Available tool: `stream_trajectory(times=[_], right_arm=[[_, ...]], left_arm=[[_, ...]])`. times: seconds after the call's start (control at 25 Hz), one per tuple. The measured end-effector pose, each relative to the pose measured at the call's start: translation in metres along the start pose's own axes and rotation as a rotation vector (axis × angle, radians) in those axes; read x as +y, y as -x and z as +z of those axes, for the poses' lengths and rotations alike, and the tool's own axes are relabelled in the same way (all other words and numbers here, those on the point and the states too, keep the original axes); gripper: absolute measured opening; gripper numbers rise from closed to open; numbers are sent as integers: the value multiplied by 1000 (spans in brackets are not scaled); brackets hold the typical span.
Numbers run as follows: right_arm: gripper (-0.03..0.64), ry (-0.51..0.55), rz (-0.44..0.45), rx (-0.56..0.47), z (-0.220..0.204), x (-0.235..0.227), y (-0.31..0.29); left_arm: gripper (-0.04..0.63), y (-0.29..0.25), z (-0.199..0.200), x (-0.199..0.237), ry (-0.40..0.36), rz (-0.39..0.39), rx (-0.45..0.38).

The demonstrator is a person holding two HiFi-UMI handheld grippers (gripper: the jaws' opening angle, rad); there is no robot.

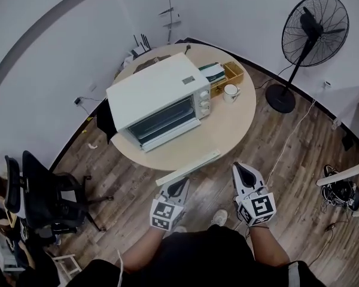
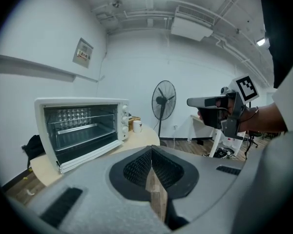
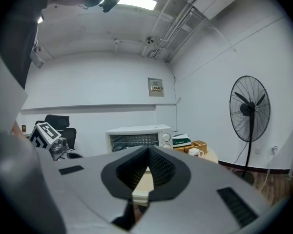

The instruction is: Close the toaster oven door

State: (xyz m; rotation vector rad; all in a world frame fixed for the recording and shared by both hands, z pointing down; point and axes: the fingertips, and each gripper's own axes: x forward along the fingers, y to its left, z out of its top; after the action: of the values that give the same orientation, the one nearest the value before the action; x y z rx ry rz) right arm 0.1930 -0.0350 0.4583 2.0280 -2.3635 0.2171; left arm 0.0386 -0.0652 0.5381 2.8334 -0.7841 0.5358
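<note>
The white metal toaster oven [image 1: 158,94] has its glass door [image 1: 167,137] open, untouched; left tongs [image 1: 179,184] and right tongs [image 1: 242,170] hang pinched together, empty, well short of it.

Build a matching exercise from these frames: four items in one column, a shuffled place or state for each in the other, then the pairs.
Items
1. white box-shaped toaster oven
2. white ceramic mug
3. black pedestal fan
4. left gripper

Place or state
A. stands on the wooden floor
B. jaws shut, nothing held
C. door folded down, open
D. on the round wooden table, beside the oven

Pairs: 1-C, 2-D, 3-A, 4-B
</note>
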Motion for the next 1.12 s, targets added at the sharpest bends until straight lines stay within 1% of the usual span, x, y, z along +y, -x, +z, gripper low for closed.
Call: stream_trajectory(times=[0.16,0.36,0.48,0.64,0.76,0.92,1.04,1.12], right_arm=[[-3,4,70,-6,5,-14,-14],[-3,30,173,-5,10,-19,-28],[-3,30,225,3,6,-15,-35],[-3,35,283,14,3,4,-49],[-3,65,315,15,4,19,-60],[-3,55,355,31,2,41,-74],[-3,26,375,57,-4,51,-85],[-3,38,386,70,-6,60,-92]], left_arm=[[3,-7,6,-3,-19,42,15],[3,-6,10,-4,1,132,17],[3,0,6,1,27,191,17],[3,13,-5,15,80,255,29],[3,20,-14,26,99,277,39],[3,30,-22,43,118,282,45],[3,32,-24,55,96,286,50],[3,35,-26,61,61,287,54]])
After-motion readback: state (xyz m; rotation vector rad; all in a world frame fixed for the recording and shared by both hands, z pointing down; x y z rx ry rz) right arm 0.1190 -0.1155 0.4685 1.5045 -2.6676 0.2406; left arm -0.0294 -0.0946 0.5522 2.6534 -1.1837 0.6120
